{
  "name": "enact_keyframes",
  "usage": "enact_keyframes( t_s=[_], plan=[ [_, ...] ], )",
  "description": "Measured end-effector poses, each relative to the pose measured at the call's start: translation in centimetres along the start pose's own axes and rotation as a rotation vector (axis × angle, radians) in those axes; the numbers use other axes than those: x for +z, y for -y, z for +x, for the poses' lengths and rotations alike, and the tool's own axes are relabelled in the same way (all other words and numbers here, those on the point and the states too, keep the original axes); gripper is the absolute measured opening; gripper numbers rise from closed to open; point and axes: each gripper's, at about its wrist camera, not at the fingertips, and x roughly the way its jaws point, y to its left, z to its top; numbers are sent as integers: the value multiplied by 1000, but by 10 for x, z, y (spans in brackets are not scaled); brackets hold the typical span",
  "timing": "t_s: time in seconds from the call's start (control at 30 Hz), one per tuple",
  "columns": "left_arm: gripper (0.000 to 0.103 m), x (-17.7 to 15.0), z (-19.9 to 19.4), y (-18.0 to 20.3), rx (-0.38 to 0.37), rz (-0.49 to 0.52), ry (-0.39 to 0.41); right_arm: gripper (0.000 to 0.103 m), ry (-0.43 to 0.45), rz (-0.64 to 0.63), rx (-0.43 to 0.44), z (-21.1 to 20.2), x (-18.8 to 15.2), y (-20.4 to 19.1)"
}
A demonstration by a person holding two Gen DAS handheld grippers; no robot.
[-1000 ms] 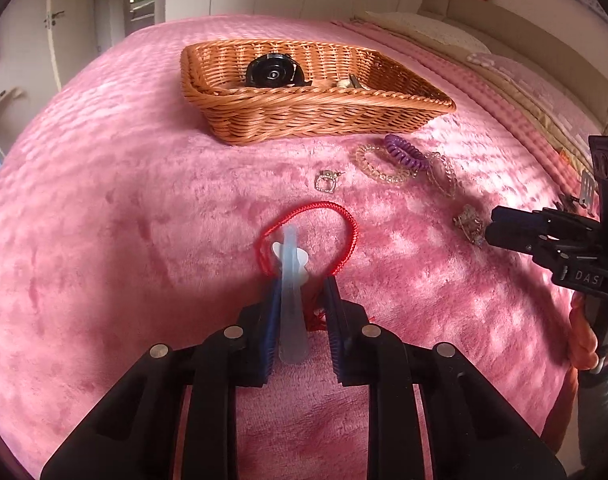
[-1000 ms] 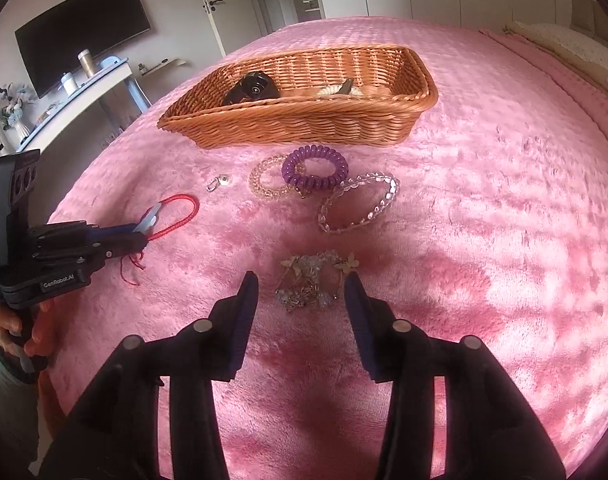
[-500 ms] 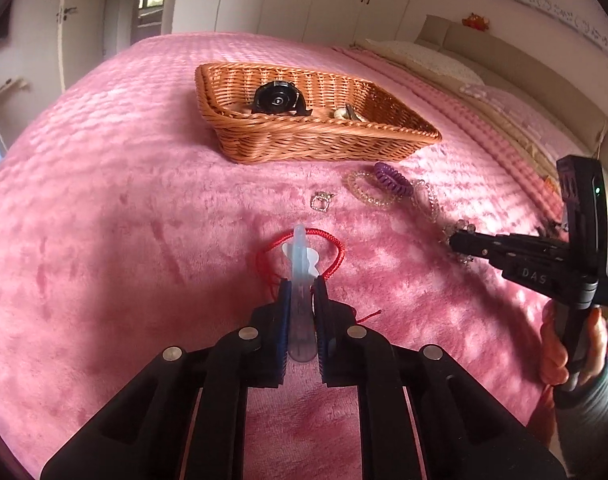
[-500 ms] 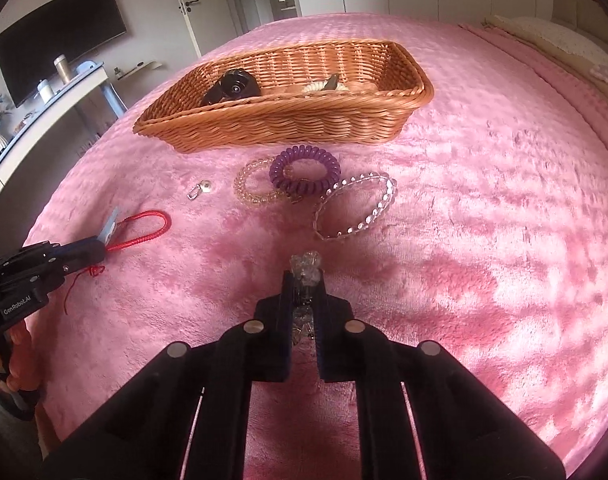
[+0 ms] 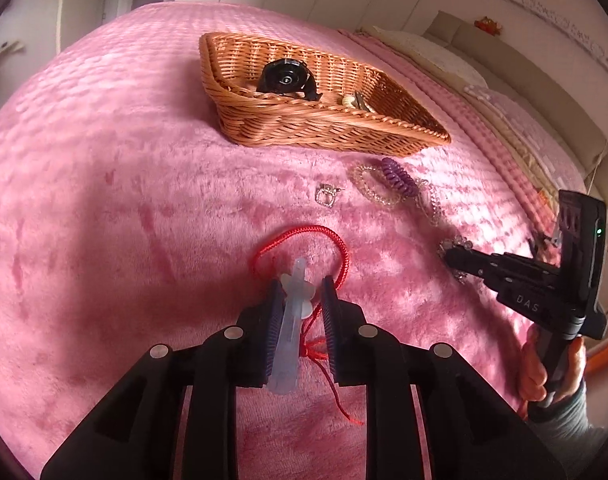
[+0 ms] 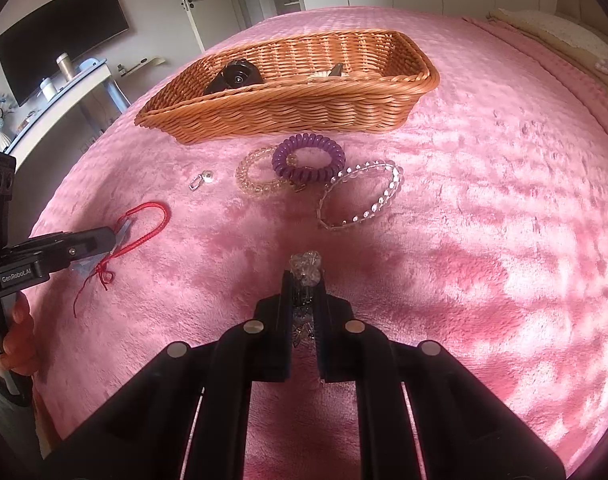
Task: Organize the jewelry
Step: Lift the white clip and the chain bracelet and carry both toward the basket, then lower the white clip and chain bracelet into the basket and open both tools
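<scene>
My left gripper (image 5: 302, 286) stands over a red cord bracelet (image 5: 323, 240) and a translucent plastic tag (image 5: 292, 320); its jaws are apart, the left pad against the tag. It also shows in the right wrist view (image 6: 112, 240). My right gripper (image 6: 304, 280) is shut on a crystal flower brooch (image 6: 305, 266), just above the pink bedspread (image 6: 483, 240); it also shows in the left wrist view (image 5: 449, 258). A wicker basket (image 6: 288, 108) sits behind.
A purple coil hair tie (image 6: 307, 158), a clear coil tie (image 6: 258, 178), a clear bead bracelet (image 6: 363, 196) and a small silver charm (image 6: 202, 179) lie before the basket. A black round object (image 6: 234, 78) is inside it. A desk (image 6: 60, 96) stands left.
My right gripper closed on the brooch and lifted it slightly. My left gripper closed toward the tag, then its jaws spread again; the basket now looks farther right.
</scene>
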Motion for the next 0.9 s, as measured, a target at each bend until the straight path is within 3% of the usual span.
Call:
enact_keyframes(
  t_s=[0.17,0.27,0.33,0.43,0.53,0.73,0.9],
  plan=[
    [18,-2,7,15,127,88,-14,8,0,-2,-2,2,-1,-1],
    [16,-2,4,15,149,82,8,8,24,-13,-20,-1,-1,-4],
    [16,-3,-6,13,107,59,50,7,54,-13,-13,-8,-1,-4],
    [16,-2,-32,1,-59,-29,138,7,79,-1,14,-19,1,-2],
    [16,4,-51,-5,-162,-75,192,7,100,3,29,-29,4,-2],
    [16,18,-65,7,-169,-61,250,7,141,-7,59,-50,15,-8],
    [16,38,-75,17,-162,-35,301,8,208,-37,71,-77,47,-15]
  ],
)
